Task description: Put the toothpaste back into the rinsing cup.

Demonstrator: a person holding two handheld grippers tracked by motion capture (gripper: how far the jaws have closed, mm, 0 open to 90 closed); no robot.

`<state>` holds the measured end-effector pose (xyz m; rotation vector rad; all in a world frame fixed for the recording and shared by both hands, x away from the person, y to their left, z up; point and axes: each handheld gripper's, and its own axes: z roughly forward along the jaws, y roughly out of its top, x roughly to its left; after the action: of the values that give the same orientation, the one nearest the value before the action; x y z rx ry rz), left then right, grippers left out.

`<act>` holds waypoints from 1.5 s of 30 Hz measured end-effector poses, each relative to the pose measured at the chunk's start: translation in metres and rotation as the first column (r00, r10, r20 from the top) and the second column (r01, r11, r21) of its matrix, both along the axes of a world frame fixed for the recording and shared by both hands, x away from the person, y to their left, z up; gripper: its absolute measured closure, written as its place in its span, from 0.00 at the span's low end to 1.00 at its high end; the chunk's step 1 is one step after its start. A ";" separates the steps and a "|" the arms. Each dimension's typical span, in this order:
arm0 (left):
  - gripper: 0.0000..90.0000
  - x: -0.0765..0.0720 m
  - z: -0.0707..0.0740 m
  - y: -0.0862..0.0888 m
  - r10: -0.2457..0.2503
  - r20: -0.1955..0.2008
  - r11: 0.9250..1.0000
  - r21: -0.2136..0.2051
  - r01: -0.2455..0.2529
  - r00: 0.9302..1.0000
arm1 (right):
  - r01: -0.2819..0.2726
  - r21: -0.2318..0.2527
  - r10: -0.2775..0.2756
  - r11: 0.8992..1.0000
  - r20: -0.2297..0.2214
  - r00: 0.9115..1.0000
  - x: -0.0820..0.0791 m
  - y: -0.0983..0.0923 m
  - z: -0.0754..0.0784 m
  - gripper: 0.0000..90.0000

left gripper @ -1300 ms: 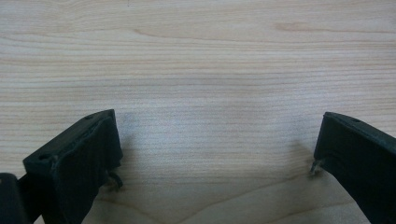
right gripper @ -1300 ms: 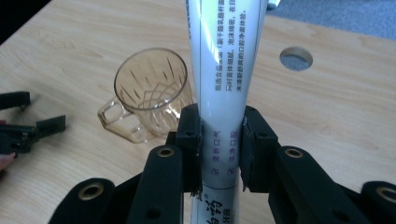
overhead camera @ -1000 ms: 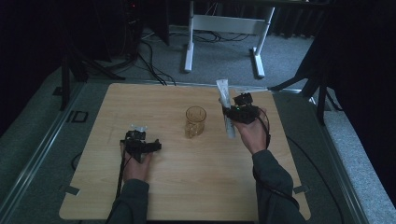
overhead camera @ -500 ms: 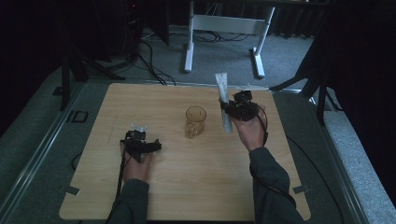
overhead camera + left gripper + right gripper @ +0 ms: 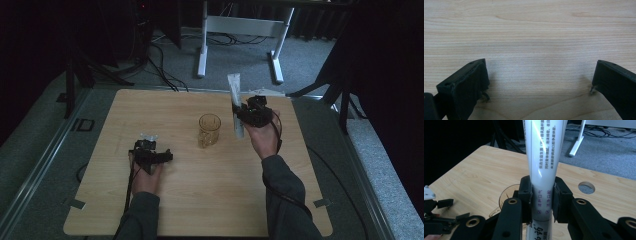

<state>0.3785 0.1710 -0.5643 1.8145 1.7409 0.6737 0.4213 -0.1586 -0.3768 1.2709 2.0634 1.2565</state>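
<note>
The right gripper [image 5: 241, 113] clamps a white tube [image 5: 235, 106] held upright above the table [image 5: 200, 200], just right of a glass cup [image 5: 209, 130]. At near left, the left gripper [image 5: 539, 80] rests on bare wood, its jaws wide apart.

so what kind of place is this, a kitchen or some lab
Most likely a lab or recording studio, not a kitchen: a bare wooden table ringed by black curtains, with loose cables on grey carpet.
</note>
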 end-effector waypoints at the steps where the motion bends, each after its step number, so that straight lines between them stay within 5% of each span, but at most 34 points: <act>1: 0.00 0.000 0.000 0.000 0.000 0.000 1.000 0.000 0.000 1.000 | -0.001 0.003 0.001 1.000 0.002 1.000 0.000 0.001 0.000 0.81; 21: 0.00 0.000 0.000 0.000 0.000 0.001 1.000 0.000 0.000 1.000 | 0.004 0.084 -0.007 0.996 0.036 0.999 0.008 0.006 -0.001 0.81; 45: 0.00 0.000 0.000 0.000 0.001 0.000 1.000 0.000 -0.001 1.000 | -0.013 0.078 0.005 0.997 0.094 0.996 0.017 0.021 -0.007 0.81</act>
<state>0.3786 0.1708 -0.5643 1.8136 1.7417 0.6744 0.4384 -0.1381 -0.3843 1.2130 1.9738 1.3870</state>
